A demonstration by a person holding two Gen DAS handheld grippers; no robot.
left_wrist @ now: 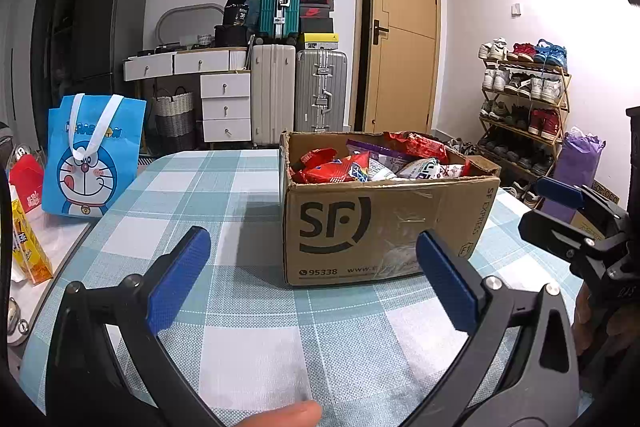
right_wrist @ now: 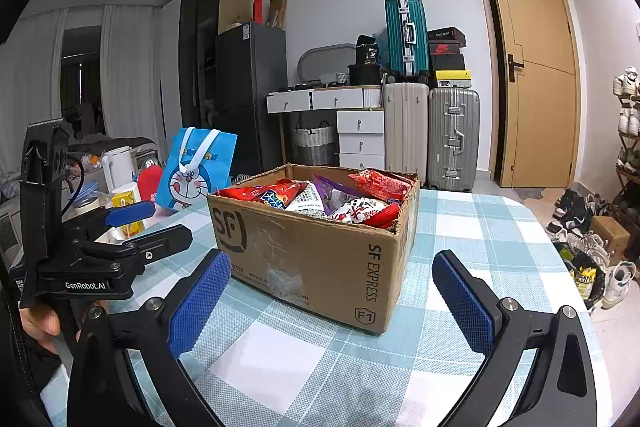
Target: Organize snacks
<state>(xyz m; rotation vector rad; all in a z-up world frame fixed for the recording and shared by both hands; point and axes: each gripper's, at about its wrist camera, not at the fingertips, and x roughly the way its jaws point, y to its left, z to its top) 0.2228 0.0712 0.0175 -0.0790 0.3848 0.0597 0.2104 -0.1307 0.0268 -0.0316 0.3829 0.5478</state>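
Observation:
An open cardboard box (left_wrist: 384, 227) marked SF stands on the checked tablecloth (left_wrist: 248, 339), filled with snack packets (left_wrist: 340, 167) in red, white and purple. In the right wrist view the box (right_wrist: 320, 251) sits just ahead, with its packets (right_wrist: 320, 199) showing above the rim. My left gripper (left_wrist: 312, 279) is open, a short way in front of the box, nothing between its blue pads. My right gripper (right_wrist: 332, 297) is open too, level with the box's near corner. Each gripper shows at the edge of the other's view.
A blue cartoon tote bag (left_wrist: 90, 159) stands at the table's left edge, beside a yellow drink carton (left_wrist: 28, 247) and a red packet (left_wrist: 26, 183). Suitcases (left_wrist: 320, 91), drawers (left_wrist: 226, 107) and a shoe rack (left_wrist: 524, 99) line the room behind. A hand (right_wrist: 38, 323) holds the left tool.

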